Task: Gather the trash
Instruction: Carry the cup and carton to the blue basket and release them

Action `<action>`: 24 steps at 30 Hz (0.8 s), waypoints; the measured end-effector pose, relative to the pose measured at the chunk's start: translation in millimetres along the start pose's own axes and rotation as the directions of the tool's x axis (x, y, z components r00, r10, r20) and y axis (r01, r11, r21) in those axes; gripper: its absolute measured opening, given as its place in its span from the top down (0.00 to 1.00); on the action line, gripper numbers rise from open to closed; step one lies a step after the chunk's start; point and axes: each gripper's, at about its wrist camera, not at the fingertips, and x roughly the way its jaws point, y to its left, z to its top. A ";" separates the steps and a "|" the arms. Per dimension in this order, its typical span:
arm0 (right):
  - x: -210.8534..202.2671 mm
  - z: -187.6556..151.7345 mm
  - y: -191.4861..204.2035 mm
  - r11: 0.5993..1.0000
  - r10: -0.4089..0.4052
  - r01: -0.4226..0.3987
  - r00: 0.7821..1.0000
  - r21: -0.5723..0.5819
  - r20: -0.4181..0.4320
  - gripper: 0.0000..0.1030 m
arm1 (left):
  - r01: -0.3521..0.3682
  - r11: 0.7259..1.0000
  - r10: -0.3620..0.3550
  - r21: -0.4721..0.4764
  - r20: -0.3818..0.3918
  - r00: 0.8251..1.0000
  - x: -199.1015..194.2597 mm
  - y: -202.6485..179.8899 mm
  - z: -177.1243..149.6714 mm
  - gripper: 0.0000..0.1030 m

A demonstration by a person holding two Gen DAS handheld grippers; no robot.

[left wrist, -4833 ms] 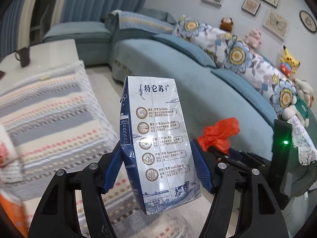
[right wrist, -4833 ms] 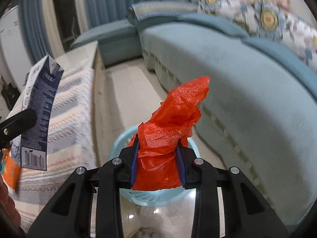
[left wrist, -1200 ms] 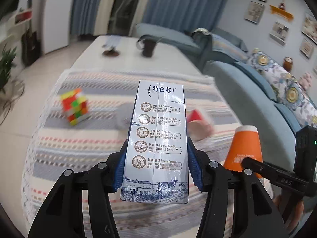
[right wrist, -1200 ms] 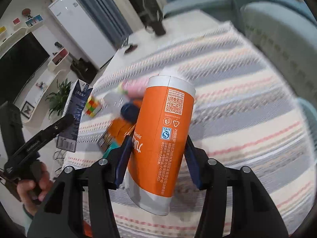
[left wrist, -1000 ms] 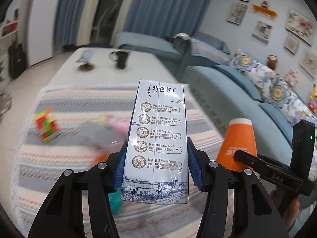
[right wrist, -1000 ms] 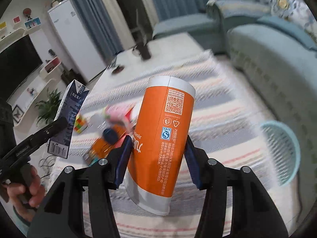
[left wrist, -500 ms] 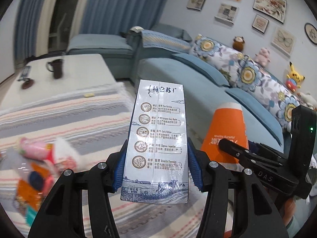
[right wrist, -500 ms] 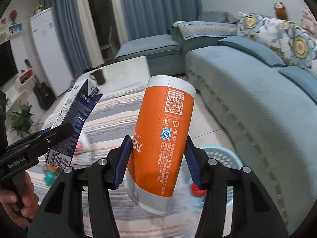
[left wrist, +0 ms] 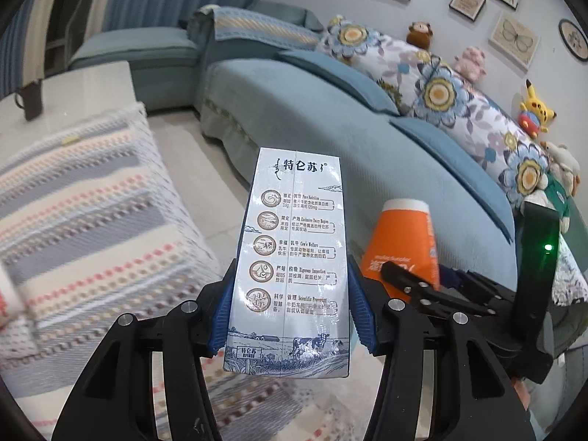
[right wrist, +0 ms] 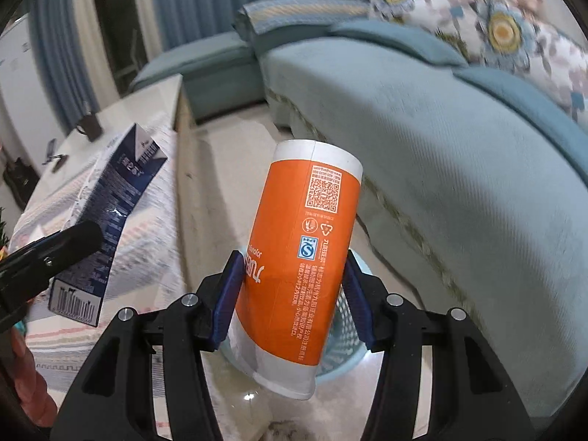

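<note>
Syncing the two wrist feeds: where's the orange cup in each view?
Left wrist: orange cup right of centre, behind the milk carton, gripped by the right claw seen from the side.
Right wrist: orange cup centre frame, clamped between the claw's blue pads, above the basket.
Shared landmark: the blue sofa.
</note>
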 end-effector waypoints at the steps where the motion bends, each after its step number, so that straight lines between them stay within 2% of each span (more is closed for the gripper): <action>1: 6.3 -2.9 -2.7 1.000 -0.007 0.007 1.000 0.011 -0.015 0.51 | 0.003 1.000 -0.003 0.001 -0.013 1.000 10.2 -2.1 -3.5 0.50; 6: 34.7 -14.6 -17.5 0.997 -0.028 0.033 0.996 0.067 -0.086 0.48 | 0.018 1.000 -0.017 0.018 -0.055 0.998 34.9 -6.8 -13.3 0.49; 8: 41.9 -16.4 -21.3 0.995 -0.031 0.041 0.994 0.091 -0.105 0.47 | 0.021 0.999 -0.019 0.027 -0.061 0.998 37.5 -6.3 -16.8 0.37; 13: 49.9 -21.7 -22.4 0.991 -0.035 0.052 0.990 0.124 -0.135 0.46 | 0.019 0.999 -0.017 0.027 -0.064 0.998 35.1 -0.3 -21.3 0.36; 18: 48.4 -23.7 -18.6 0.992 -0.025 0.041 0.991 0.120 -0.130 0.46 | 0.007 1.000 -0.007 0.014 -0.054 0.998 21.2 12.2 -24.3 0.36; 24: 29.4 -15.6 1.0 0.997 -0.002 0.008 0.997 0.074 -0.082 0.46 | -0.016 1.000 0.016 -0.021 -0.021 1.000 -10.2 31.5 -26.5 0.36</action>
